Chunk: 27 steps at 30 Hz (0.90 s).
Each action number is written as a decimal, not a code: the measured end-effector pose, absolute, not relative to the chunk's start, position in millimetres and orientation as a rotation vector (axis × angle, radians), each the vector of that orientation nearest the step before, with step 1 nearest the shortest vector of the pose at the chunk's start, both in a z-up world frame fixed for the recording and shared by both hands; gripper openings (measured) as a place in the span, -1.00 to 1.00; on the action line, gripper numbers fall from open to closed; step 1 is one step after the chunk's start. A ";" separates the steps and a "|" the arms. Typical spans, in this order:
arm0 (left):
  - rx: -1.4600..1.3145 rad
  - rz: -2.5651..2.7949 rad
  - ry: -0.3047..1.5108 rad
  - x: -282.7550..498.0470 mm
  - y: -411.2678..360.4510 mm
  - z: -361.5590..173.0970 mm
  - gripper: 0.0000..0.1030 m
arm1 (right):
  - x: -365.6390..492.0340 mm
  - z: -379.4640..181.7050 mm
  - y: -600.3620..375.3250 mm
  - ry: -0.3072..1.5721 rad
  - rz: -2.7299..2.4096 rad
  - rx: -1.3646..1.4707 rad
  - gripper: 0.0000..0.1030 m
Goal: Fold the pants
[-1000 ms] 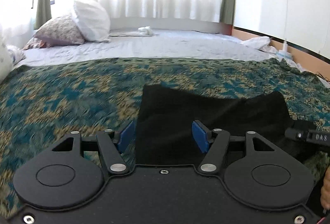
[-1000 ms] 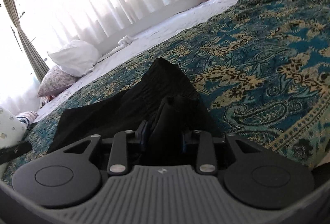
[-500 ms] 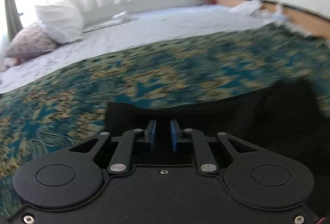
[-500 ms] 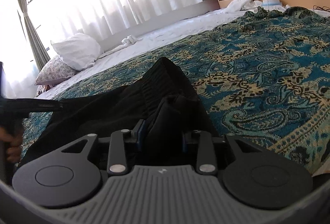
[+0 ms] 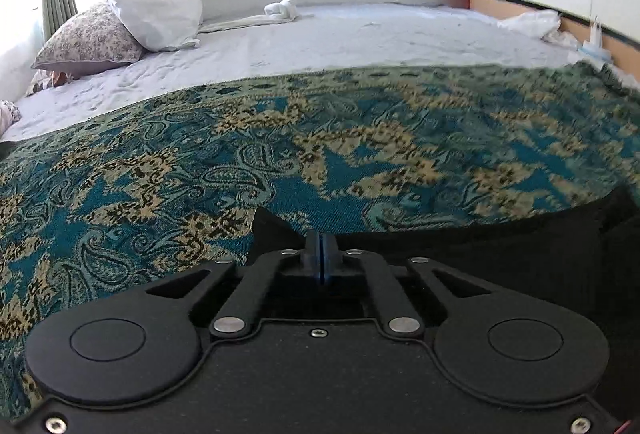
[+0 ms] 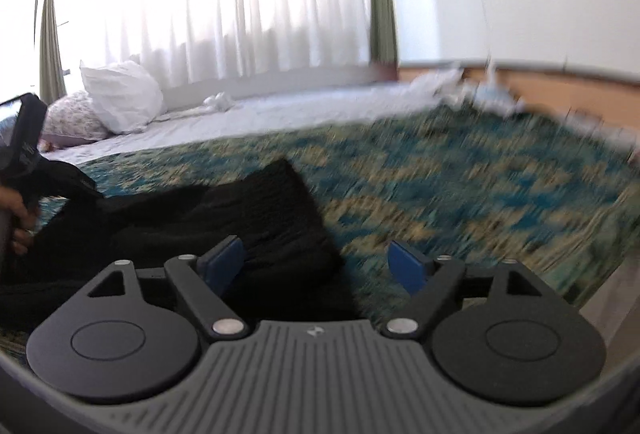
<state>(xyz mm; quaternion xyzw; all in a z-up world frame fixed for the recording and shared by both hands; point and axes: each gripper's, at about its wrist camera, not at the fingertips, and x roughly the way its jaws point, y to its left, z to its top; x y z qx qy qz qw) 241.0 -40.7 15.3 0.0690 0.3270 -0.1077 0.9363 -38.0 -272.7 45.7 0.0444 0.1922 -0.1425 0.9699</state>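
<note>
Pants on the bedspread, one end pinched.
My left gripper (image 5: pixel 321 252) clamps the black pants (image 5: pixel 500 250); my right gripper (image 6: pixel 316 264) is opening, pads off them, above the bedspread (image 5: pixel 200 170).

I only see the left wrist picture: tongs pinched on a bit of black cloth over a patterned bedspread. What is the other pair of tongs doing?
Observer: The right tongs are opening. Nothing is pinched between their blue pads, and the black pants lie bunched just ahead of them.
Operator: Is somebody holding my pair?
Observer: Yes. At the far left of the right wrist view, a hand grips its handle.
Operator: And the cloth at my end?
Observer: From that side, the pants rise off the bedspread towards the left tongs, which are closing on that edge.
</note>
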 end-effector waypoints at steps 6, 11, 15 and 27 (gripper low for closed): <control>0.157 -0.324 0.583 194.5 -26.8 51.2 -0.57 | -35.3 68.8 -237.6 0.324 -0.186 -0.007 0.73; 0.188 -0.382 0.674 186.5 -14.3 55.5 -0.57 | -26.4 60.9 -170.1 0.375 0.049 -0.060 0.52; 0.227 -0.376 0.746 187.1 -6.5 45.9 -0.66 | -31.3 55.0 -111.4 0.391 0.222 -0.123 0.50; -0.009 -0.424 1.001 188.1 36.3 40.8 -0.34 | -27.0 30.4 -35.9 0.452 0.288 -0.303 -0.27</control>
